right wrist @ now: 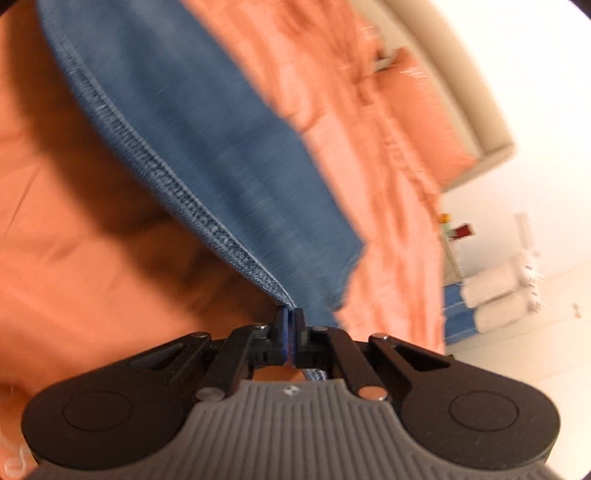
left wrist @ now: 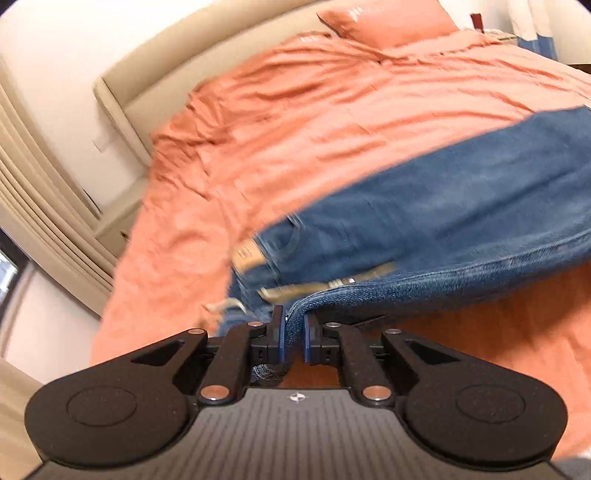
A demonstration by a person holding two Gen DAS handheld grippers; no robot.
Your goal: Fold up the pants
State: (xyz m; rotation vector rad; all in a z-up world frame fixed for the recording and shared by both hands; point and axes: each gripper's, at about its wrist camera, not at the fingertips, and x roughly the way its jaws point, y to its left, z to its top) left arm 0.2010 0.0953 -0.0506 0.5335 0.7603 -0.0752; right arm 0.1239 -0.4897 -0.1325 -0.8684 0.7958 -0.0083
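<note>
While you hold both grippers up over the bed, each one has a bite on the same 1 pair of blue jeans (left wrist: 424, 221). Your left gripper (left wrist: 293, 332) has its jaws nearly closed, clamped on a thick fold of denim at the near edge of the pants, w/ the fabric bunched between the 2 blue-edged pads. Your right gripper (right wrist: 290, 325) has its jaws pressed tight together on the stitched seam edge of the jeans (right wrist: 207, 147), which runs up and left from the fingertips.

In the left wrist view the pants stretch away to the right, lifted off the sheet along the near edge, w/ shadow beneath. At the left end near the gripper you can see 1 tan leather patch (left wrist: 251, 254) on the waistband, and a yellowish strip that's too blurred to name. In the right wrist view the denim hangs taut above the orange bedsheet (right wrist: 74, 258), also casting a dark shadow.

Bed is covered in 1 wrinkled orange sheet (left wrist: 295, 129); 1 matching orange pillow (left wrist: 388, 18) sits at the far end against 1 beige headboard (left wrist: 184, 62). Right wrist view shows 2 white rolled bundles (right wrist: 498, 295) stacked at far right beside the bed, w/ something blue next to them, too soft to ID.
</note>
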